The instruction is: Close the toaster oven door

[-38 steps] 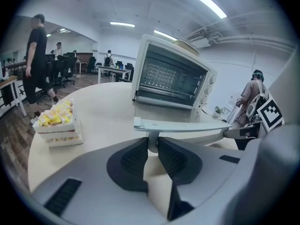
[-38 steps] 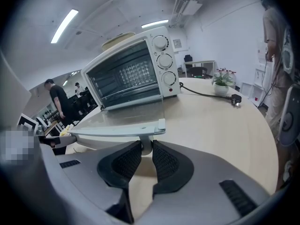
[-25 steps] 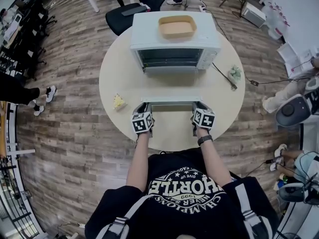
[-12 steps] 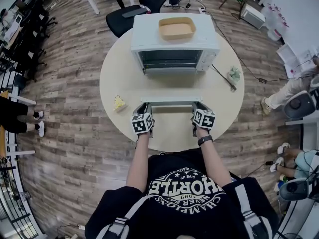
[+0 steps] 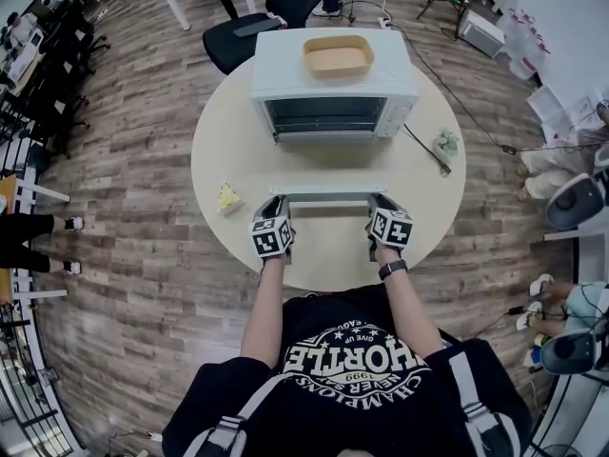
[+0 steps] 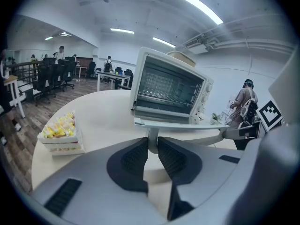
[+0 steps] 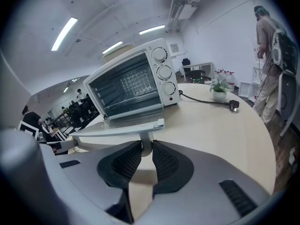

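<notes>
White toaster oven [image 5: 333, 79] sits at the far side of the table [image 5: 228, 146], its door [image 5: 326, 193] lying flat open. Left gripper [image 5: 277, 202] and right gripper [image 5: 378, 201] stay clamped on the door handle [image 6: 151, 142], nothing budging. Only a bystander [image 5: 27, 226] at left has walked on.

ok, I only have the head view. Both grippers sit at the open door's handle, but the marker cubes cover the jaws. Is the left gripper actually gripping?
Observer: Yes. In the left gripper view, the left gripper is shut on the left handle post, with both pads pressing on it.
Operator: And the right?
Observer: Same. The right gripper is clamped on the right handle post.
Operator: What's on the oven front? I only see its top.
Observer: Three knobs in a column on the right side of the toaster oven, with a small red lamp below them.
</notes>
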